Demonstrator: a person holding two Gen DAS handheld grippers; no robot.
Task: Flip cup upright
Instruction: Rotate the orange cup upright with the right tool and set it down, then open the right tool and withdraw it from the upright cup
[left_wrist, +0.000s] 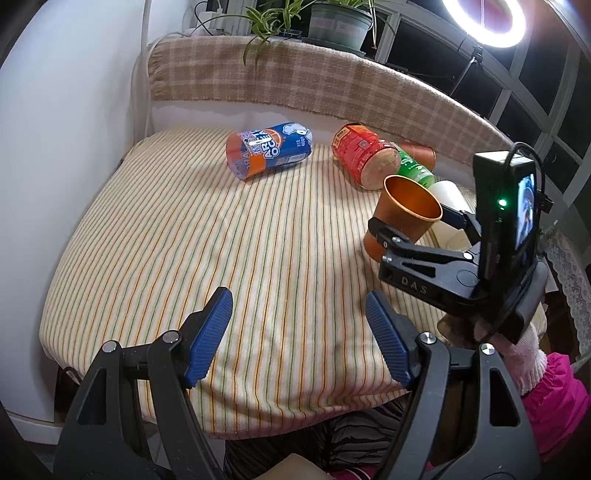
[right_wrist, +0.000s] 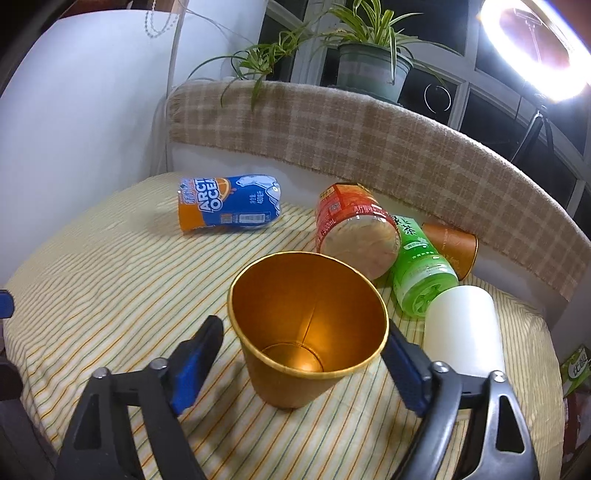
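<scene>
An orange paper cup stands upright on the striped cloth, mouth up, gold inside. My right gripper is open with its blue fingers on either side of the cup; the left finger stands apart from it, the right one is at its rim. In the left wrist view the same cup stands at the right with the right gripper around it. My left gripper is open and empty over the near middle of the cloth.
A blue-orange bottle, a red-labelled bottle and a green bottle lie on the cloth. A second orange cup and a white cup lie on their sides at the right. A plaid-covered backrest runs behind.
</scene>
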